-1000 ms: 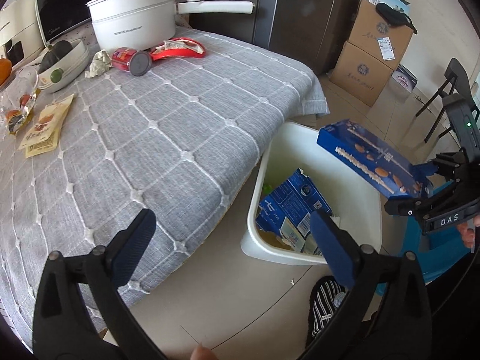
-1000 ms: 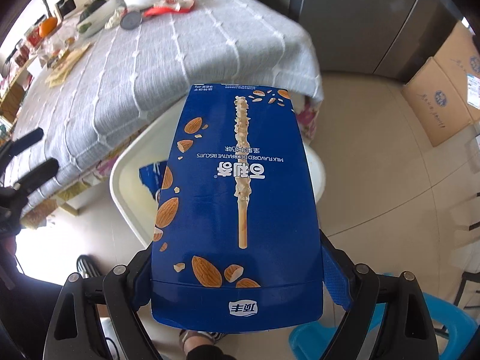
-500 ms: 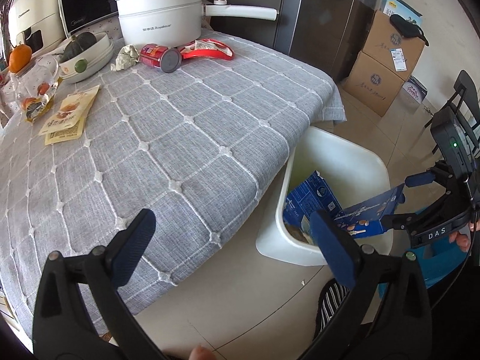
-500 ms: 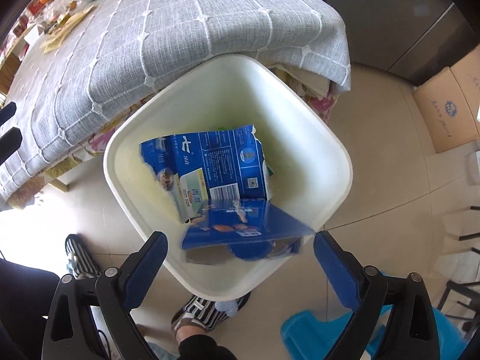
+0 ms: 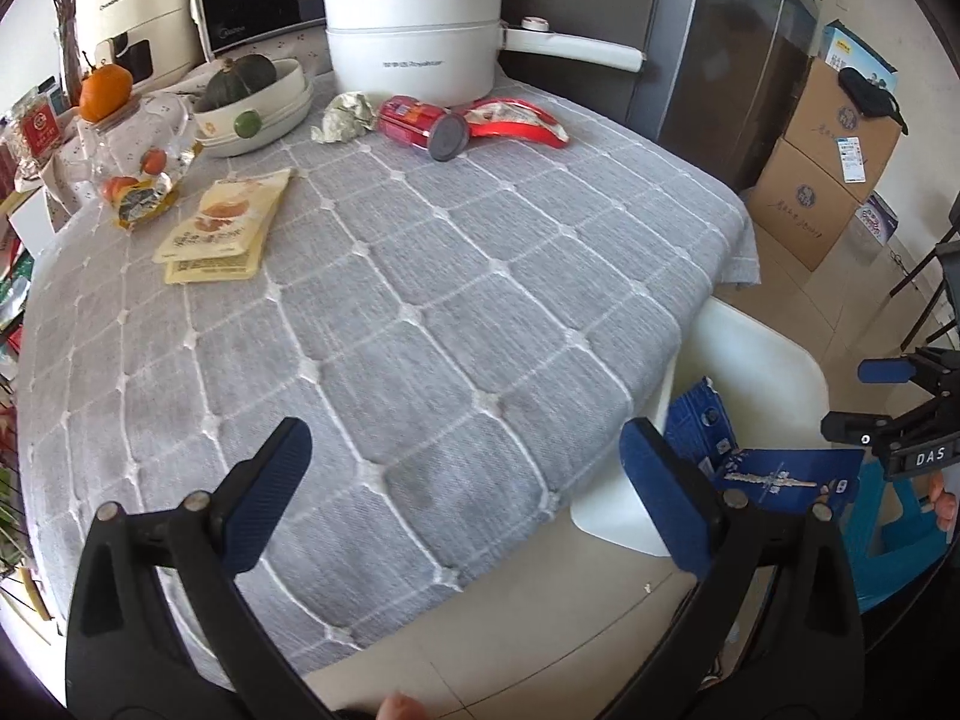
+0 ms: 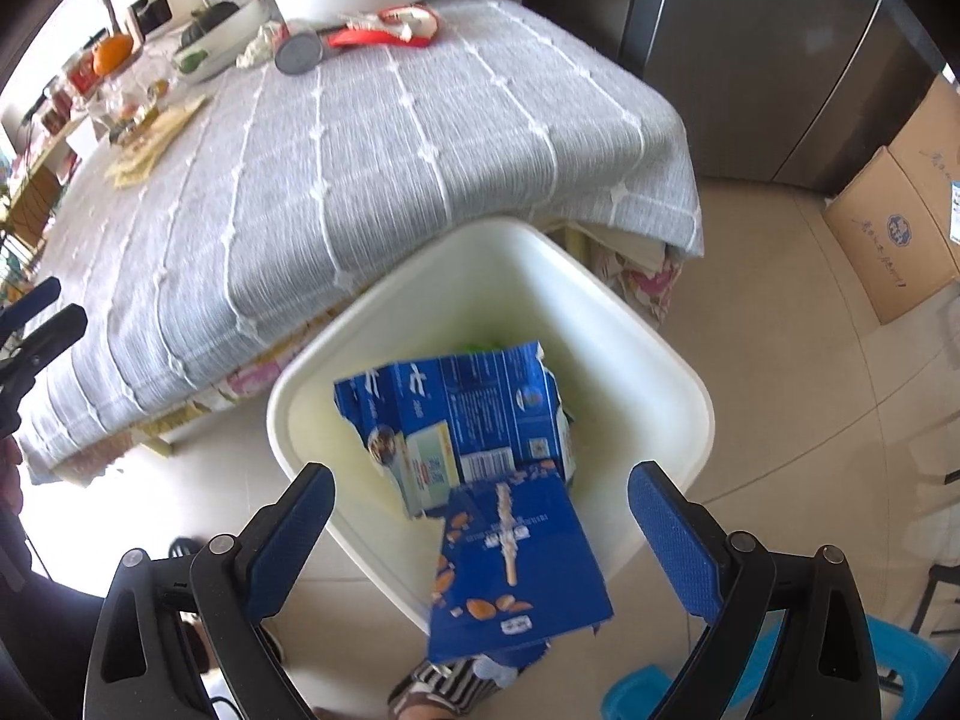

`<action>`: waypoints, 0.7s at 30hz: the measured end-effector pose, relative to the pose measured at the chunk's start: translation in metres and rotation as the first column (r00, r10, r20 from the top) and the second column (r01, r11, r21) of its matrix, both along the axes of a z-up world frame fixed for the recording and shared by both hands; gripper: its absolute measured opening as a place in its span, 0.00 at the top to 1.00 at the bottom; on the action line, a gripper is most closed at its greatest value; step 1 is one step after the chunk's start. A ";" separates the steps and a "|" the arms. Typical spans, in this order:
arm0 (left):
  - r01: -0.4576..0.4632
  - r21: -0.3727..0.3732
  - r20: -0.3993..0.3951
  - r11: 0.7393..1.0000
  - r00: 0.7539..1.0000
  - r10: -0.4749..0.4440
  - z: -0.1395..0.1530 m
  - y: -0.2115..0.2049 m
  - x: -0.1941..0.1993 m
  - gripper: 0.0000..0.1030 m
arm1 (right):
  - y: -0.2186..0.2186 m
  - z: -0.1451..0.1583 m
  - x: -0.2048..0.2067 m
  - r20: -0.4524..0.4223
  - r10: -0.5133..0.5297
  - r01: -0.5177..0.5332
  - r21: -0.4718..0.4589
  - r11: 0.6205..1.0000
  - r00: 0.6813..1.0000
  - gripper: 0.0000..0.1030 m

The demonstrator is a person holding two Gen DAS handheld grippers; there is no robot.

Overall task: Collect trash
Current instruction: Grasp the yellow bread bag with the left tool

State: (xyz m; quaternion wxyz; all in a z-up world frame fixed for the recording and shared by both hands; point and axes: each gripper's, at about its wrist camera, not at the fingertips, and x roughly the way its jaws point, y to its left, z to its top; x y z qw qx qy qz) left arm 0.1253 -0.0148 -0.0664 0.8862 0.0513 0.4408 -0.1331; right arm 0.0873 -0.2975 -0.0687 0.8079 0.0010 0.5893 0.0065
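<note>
A white trash bin (image 6: 648, 360) stands on the floor beside the table; it also shows in the left wrist view (image 5: 774, 372). A blue biscuit box (image 6: 516, 570) lies propped on the bin's near rim, half over the edge, also visible in the left wrist view (image 5: 780, 477). A torn blue carton (image 6: 468, 414) lies inside the bin. My right gripper (image 6: 480, 516) is open and empty just above the biscuit box. My left gripper (image 5: 468, 486) is open and empty over the table's near edge. On the table lie a red can (image 5: 420, 126), a red wrapper (image 5: 516, 120), crumpled paper (image 5: 342, 117) and yellow packets (image 5: 222, 234).
A grey quilted cloth covers the table (image 5: 420, 330). At its back stand a white pot (image 5: 414, 42), a bowl with a squash (image 5: 252, 102) and an orange (image 5: 105, 90). Cardboard boxes (image 5: 828, 168) stand by the wall. A blue stool (image 6: 780, 678) is near the bin.
My right gripper opened and let go of the blue biscuit box, which dropped onto the bin's near rim. My left gripper moved back over the table edge.
</note>
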 end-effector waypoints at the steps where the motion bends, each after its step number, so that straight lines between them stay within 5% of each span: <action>1: -0.015 0.022 0.014 1.000 1.000 0.014 0.002 0.008 0.006 0.01 | 0.002 0.003 0.003 0.017 -0.005 0.005 0.004 1.000 1.000 0.03; 5: -0.056 0.115 0.048 0.992 0.998 0.051 0.007 0.038 0.043 0.01 | 0.011 0.011 0.024 0.084 -0.010 0.010 0.007 1.000 0.996 0.03; 9: -0.066 0.206 0.064 0.976 0.997 0.053 -0.001 0.059 0.085 0.13 | 0.026 0.019 0.051 0.150 0.018 -0.016 -0.009 1.000 0.988 0.03; 21: -0.053 0.206 -0.054 0.977 0.996 0.066 -0.056 0.080 0.188 0.34 | 0.045 0.017 0.085 0.188 0.075 -0.081 0.027 0.996 0.979 0.03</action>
